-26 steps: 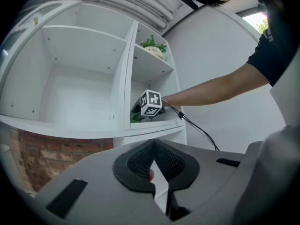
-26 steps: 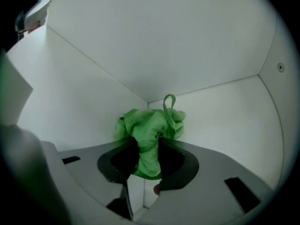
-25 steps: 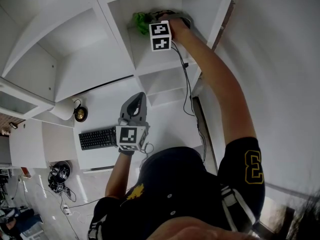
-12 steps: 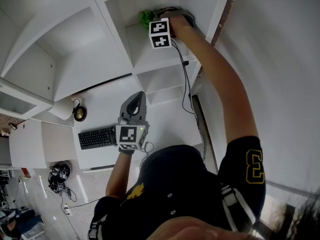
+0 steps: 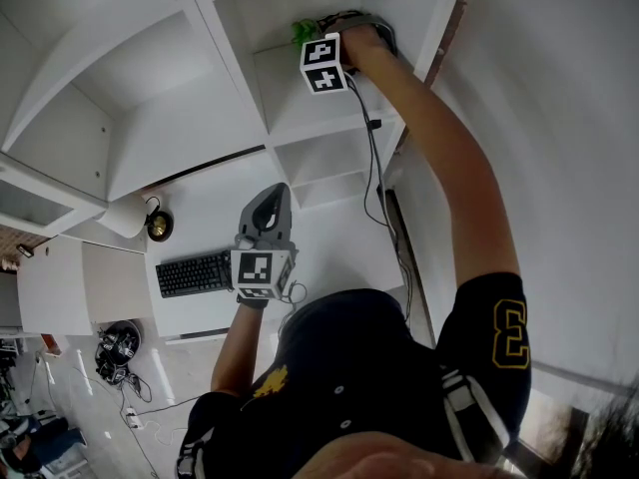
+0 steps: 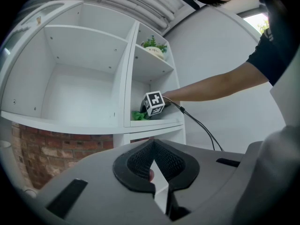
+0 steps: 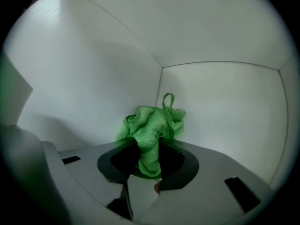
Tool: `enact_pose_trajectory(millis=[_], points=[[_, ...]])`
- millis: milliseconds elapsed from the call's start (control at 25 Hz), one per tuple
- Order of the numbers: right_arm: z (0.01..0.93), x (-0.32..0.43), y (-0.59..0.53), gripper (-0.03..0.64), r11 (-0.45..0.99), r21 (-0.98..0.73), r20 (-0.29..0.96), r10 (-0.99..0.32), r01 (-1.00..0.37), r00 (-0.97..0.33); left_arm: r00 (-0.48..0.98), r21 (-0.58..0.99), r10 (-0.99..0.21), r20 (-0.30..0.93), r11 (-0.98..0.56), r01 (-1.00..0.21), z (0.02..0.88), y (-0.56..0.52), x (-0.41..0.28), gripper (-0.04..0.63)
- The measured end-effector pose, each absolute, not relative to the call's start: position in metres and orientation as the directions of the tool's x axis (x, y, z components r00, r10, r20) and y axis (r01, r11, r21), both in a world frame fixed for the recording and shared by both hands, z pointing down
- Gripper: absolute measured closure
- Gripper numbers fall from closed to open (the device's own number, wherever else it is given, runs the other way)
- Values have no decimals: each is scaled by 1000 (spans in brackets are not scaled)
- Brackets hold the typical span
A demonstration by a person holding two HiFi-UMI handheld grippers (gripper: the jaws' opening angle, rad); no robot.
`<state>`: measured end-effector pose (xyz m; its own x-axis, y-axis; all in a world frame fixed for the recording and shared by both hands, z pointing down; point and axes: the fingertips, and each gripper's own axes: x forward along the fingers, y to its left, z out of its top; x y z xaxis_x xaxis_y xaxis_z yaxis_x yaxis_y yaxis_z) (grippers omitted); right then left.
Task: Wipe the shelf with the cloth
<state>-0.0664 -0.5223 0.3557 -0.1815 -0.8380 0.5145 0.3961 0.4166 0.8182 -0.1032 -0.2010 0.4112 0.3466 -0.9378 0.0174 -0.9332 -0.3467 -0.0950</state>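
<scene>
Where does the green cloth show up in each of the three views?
Head view: cloth at top centre, just left of the right gripper's cube.
Left gripper view: cloth near the centre, on the shelf beside that same cube.
Right gripper view: cloth at the centre, clamped in the right tongs.
Shared landmark: the white shelf compartment around the cloth.

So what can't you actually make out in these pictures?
- Head view: most of the green cloth is hidden behind the marker cube.
- Right gripper view: whether the cloth touches the shelf can't be seen, because the right gripper covers the spot below it.
- Left gripper view: the potted plant on the upper shelf is too small for detail.
</scene>
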Motion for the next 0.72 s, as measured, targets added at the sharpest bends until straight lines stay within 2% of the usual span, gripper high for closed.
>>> enact_pose_trajectory(millis=[400, 720], points=[[356, -61, -525, 508, 402, 822, 492, -858, 402, -148, 350, -93, -937, 20, -350, -932, 412, -201, -101, 578], [362, -28, -530, 505, 395, 665, 458, -886, 634, 72, 347, -85, -938, 18, -347, -934, 414, -199, -102, 578]])
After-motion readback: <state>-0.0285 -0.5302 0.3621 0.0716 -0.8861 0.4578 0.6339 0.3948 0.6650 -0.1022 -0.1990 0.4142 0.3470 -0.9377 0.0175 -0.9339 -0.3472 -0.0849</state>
